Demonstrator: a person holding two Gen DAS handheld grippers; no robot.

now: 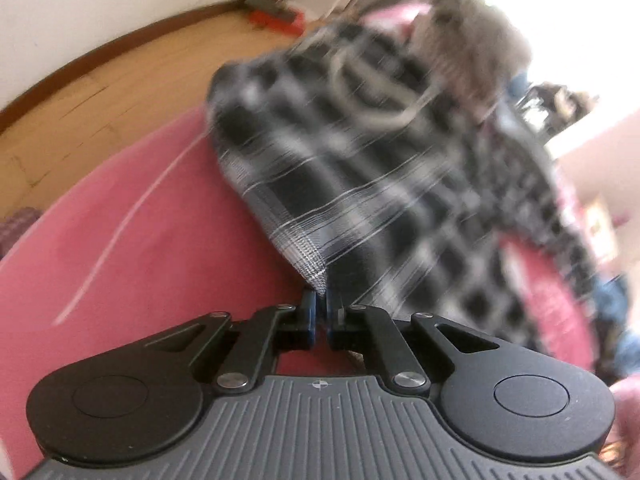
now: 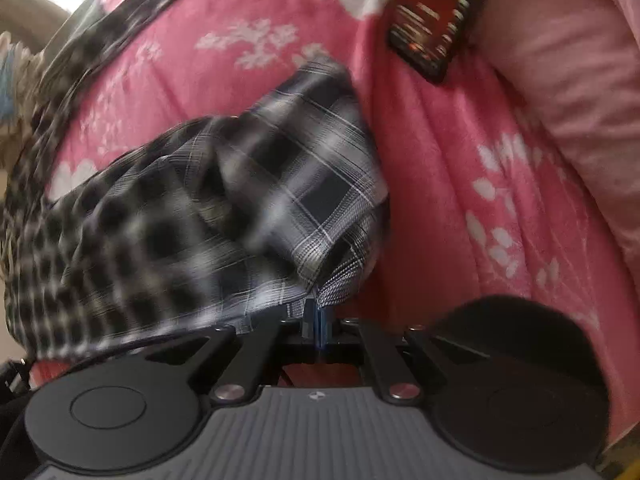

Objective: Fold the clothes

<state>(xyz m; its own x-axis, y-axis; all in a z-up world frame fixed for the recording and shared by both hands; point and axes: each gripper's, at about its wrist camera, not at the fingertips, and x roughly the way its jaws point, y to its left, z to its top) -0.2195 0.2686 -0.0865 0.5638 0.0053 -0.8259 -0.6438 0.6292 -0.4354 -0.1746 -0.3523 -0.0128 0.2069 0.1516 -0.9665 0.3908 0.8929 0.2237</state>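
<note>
From the left wrist, the left gripper (image 1: 319, 308) is closed on a corner of the black-and-white plaid shirt (image 1: 360, 168) — the pointed tip of cloth runs straight into the narrow gap between the blue-edged pads. From that pinch the shirt fans away forward and to the right across the pink bedspread (image 1: 132, 216), with a grey fuzzy garment (image 1: 472, 56) lying at its far end. The wooden floor (image 1: 100, 112) shows beyond the bed's edge on the left.

From the right wrist, the right gripper (image 2: 318, 320) is likewise clamped on an edge of the same plaid shirt (image 2: 248, 200) — here the cloth bunches up ahead and to the left of the tongs, slack and folded over itself, above the flowered bedspread (image 2: 440, 160). A dark red packet (image 2: 436, 20) lies farther off to the right, beside a pale pink pillow (image 2: 568, 80).

Each gripper holds one end, so the shirt's length probably spans between them; the coming move likely depends on drawing the two pinches apart to stretch it flat.
</note>
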